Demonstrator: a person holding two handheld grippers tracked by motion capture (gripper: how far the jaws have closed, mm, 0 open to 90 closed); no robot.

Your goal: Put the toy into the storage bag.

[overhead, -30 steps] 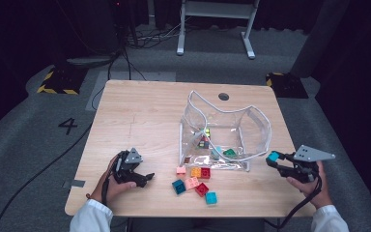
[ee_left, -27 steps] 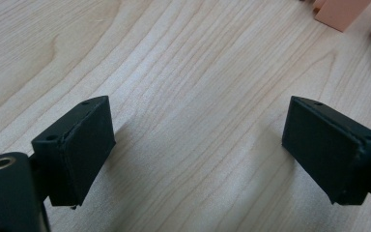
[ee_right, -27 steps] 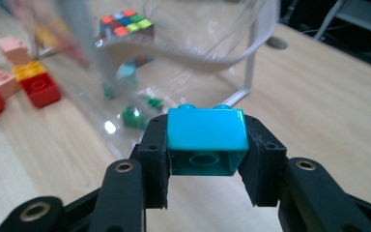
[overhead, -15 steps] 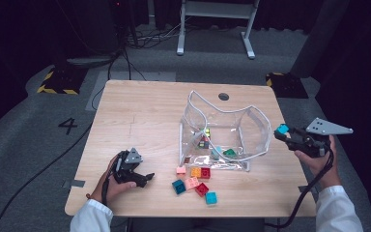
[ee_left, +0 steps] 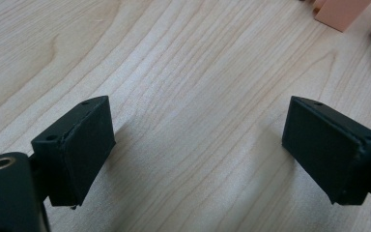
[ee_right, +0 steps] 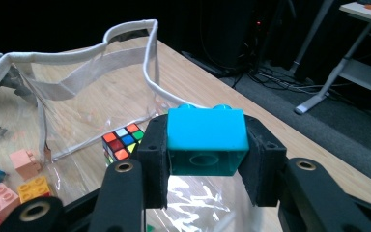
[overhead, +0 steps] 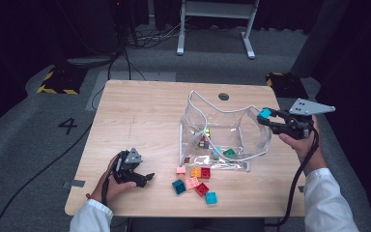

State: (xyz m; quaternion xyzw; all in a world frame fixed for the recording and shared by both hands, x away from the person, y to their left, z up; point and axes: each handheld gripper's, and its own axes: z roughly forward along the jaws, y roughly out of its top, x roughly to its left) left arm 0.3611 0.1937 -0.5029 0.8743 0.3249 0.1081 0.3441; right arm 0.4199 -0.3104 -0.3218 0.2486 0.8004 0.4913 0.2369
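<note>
Two tongs: one in each hand of a person at the wooden surface (overhead: pixel 140 116).
Right tongs (overhead: pixel 266 117): pinched shut on a bright blue block (ee_right: pixel 207 140), one pad on each side so it cannot slip out.
Where the blue block is: up in the air at the right rim of the clear bag (overhead: pixel 222 133), just above its wall, with the bumps facing away from the hand.
Why it is held high: the block likely has to go over the bag's white edge and drop inside.
Clear bag: it stands open in the middle of the surface, mouth up, so blocks can fall in.
Inside the bag: a color cube (ee_right: pixel 122 140) and a couple of small blocks.
Loose blocks (overhead: pixel 195 181): pink, orange, red and blue ones lie close together just in front of the bag, near at hand, probably waiting for their turn.
Left tongs (overhead: pixel 145 178): wide open with nothing between the pads, resting low on the surface, off to the side of the pile.
Likely job of the left hand: waiting, out of the way.
</note>
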